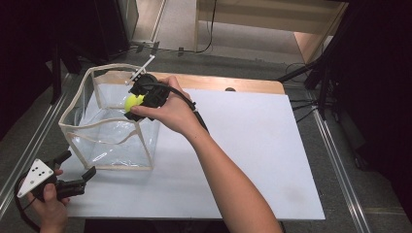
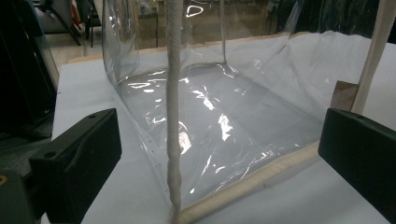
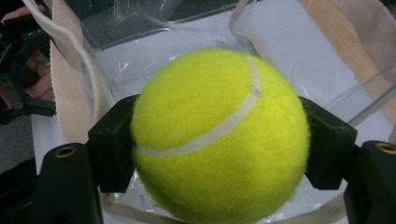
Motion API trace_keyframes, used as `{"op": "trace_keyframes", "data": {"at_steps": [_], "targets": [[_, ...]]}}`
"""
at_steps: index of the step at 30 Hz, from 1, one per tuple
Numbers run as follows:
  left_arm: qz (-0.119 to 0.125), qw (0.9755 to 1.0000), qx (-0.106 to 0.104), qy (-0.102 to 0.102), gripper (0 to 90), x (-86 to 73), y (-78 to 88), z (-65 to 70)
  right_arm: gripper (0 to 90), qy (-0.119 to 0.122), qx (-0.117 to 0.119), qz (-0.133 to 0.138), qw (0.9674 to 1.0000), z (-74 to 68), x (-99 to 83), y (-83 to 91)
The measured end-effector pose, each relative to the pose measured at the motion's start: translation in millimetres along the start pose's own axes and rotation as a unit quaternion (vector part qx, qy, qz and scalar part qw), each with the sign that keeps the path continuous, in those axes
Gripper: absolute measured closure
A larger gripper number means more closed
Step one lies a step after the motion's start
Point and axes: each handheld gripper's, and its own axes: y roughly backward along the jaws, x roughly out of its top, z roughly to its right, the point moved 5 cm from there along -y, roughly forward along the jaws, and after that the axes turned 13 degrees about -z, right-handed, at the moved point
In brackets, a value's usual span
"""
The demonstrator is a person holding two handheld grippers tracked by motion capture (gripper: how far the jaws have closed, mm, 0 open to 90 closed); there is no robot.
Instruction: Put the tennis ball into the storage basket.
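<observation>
Jaws of our left gripper (image 1: 77, 171) are spread apart with nothing between them, at the lower left of the high view, just beside the near corner of the clear plastic bag (image 1: 109, 141) with beige trim. Toward the upper middle-left, we clamp the yellow-green tennis ball (image 1: 132, 102) in the right gripper (image 1: 134, 103), over the bag's open top above the white board (image 1: 252, 155).

My table (image 1: 252, 145) has a white top with a bare wooden strip (image 1: 218, 82) along its far edge. A clear plastic bin (image 1: 109, 141) with cream trim stands on its left side, near the far-left corner.
</observation>
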Motion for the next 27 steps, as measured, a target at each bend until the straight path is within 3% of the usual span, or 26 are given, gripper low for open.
{"op": "trace_keyframes", "data": {"at_steps": [6, 9, 23, 25, 27], "targets": [[0.0, 1.0, 0.0, 0.0, 0.0, 0.0, -0.1, 0.0, 20.6, -0.019, -0.007, -0.008, 0.9998, 0.0, -1.3, 2.5], [-0.001, 1.0, 0.0, 0.0, 0.0, -0.1, 0.2, -0.1, 9.8, -0.024, 0.006, 0.007, 0.9997, 0.2, -0.9, 7.8], [-0.001, 1.0, 0.001, -0.002, 0.0, 0.0, -0.1, 0.1, 8.8, -0.039, -0.011, 0.055, 0.9977, 0.0, -15.6, 34.6], [-0.001, 1.0, 0.0, -0.001, 0.0, 0.0, -0.2, 0.3, 1.2, -0.035, -0.009, 0.059, 0.9976, -0.4, -18.4, 36.6], [-0.002, 1.0, 0.0, -0.001, 0.0, 0.0, -0.2, 0.4, 0.0, -0.033, -0.002, 0.06, 0.9976, -1.2, -21.6, 37.7]]}}
